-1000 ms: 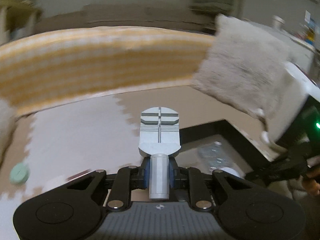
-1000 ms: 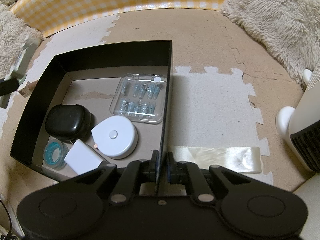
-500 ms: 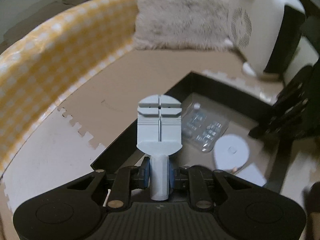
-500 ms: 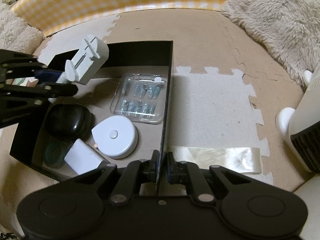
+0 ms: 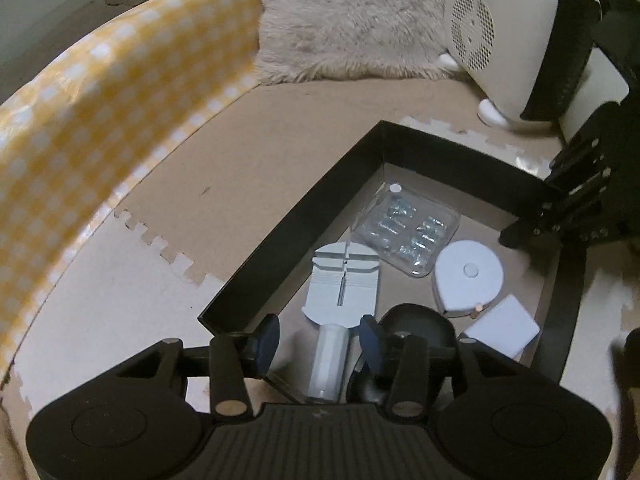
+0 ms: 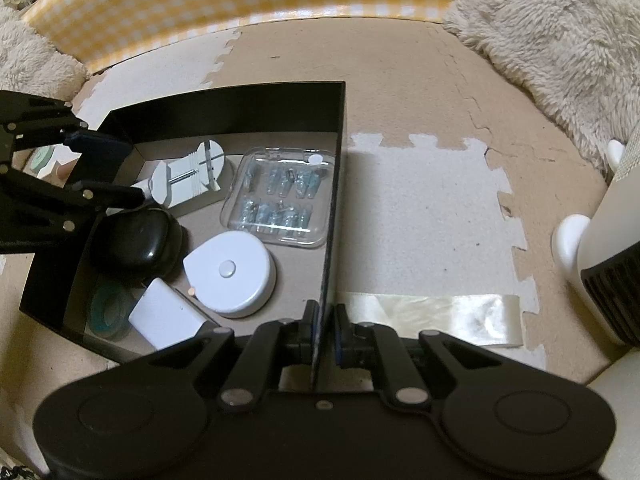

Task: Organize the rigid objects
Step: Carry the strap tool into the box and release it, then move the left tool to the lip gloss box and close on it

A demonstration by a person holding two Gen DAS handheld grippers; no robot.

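Watch-band link remover [image 5: 342, 284], pale grey with a cylindrical handle, lies on the floor of the black box [image 5: 304, 216] near its left wall, and my left gripper [image 5: 319, 339] is opening around it: the blue pads [image 5: 267, 337] stand apart on either side of the handle and neither presses on it now. Its long axis runs straight away from my left jaws, handle end toward me and slotted head toward the far corner, so backing out along that line looks to me like the cleanest way clear. My left hand is by far the nearer one. My right gripper [image 6: 323, 331] is clamped on the box's right wall near the front corner, seemingly steadying it. Beside the tool sit a clear blister pack of small parts [image 5: 408, 232], a white round case [image 5: 468, 278], a white block [image 5: 500, 330] and a black pouch [image 6: 138, 238]. The handle's near end is hidden behind my own left gripper body, so I cannot tell whether it rests flat or leans on the box's front wall. A teal ring-shaped thing [image 6: 108, 310] in the front left corner is too shadowed to name.
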